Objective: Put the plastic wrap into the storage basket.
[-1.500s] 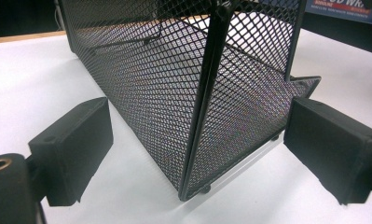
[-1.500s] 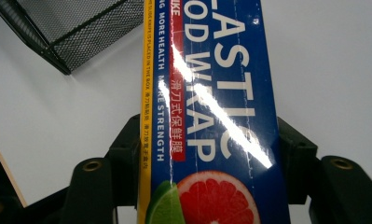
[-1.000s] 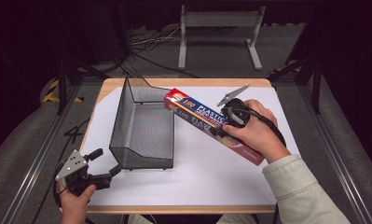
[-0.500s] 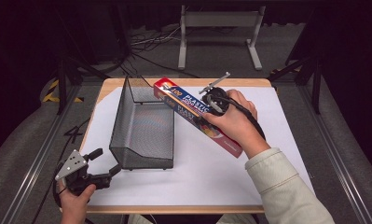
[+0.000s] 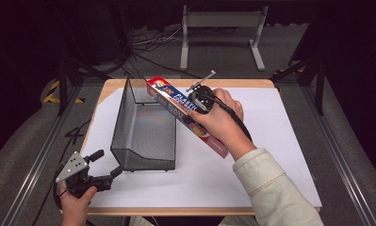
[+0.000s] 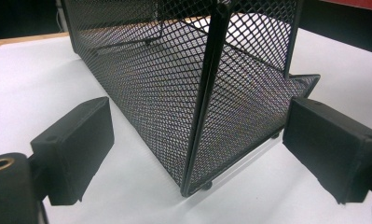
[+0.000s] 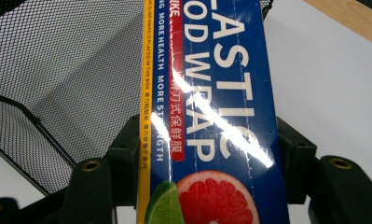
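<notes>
Plastic wrap box [image 5: 188, 113], seen from the high view, hangs slanted over the white-covered bench [image 5: 280, 141] with its far end above the right wall of the black mesh tray [image 5: 143, 132], clamped in the right gripper [image 5: 200, 101], while the left gripper [image 5: 98, 165] rests at the bench's near left corner. From the left gripper view, its fingers [image 6: 76, 149] stand wide apart and empty, the tray's near corner just ahead between them. From the right gripper view, the fingers [image 7: 123, 158] press both long sides of the box, tray mesh beneath at left.
</notes>
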Action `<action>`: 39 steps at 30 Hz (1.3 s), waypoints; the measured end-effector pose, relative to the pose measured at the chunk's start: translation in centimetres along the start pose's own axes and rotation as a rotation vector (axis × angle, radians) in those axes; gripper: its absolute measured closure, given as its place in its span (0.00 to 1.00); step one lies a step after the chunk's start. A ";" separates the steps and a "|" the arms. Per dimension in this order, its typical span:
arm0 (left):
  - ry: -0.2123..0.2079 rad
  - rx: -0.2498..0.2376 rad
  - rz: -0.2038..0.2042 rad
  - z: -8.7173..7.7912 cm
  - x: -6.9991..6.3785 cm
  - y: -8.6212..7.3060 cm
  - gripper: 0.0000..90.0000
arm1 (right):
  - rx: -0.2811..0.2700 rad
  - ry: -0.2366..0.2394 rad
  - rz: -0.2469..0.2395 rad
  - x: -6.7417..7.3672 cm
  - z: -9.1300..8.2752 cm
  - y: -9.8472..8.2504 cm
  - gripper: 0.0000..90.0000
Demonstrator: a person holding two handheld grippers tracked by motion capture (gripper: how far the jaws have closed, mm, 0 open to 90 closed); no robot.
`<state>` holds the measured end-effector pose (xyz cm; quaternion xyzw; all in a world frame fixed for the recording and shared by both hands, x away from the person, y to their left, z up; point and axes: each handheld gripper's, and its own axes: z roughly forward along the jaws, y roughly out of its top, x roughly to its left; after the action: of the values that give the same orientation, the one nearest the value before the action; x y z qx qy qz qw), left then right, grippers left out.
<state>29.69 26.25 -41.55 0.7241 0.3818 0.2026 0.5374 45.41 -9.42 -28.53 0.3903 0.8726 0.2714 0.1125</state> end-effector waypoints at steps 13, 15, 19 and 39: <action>0.009 -0.002 -0.006 -0.5 0.0 -0.3 0.10 | 0.027 -0.014 0.002 2.3 2.1 1.4 0.45; 0.010 0.001 -0.005 -0.6 0.0 -0.3 0.10 | 0.032 -0.022 0.017 2.6 2.4 1.6 0.45; 0.012 -0.005 -0.007 -0.7 0.0 -0.3 0.10 | 0.041 -0.034 0.025 3.0 3.1 2.0 0.45; -0.006 -0.008 -0.009 -0.3 0.1 -0.1 0.10 | 0.097 -0.051 0.086 5.4 6.9 3.2 0.45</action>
<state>29.52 26.56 -41.58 0.7207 0.3826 0.1996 0.5425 46.60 -0.97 -32.38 0.4391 0.8641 0.2232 0.1037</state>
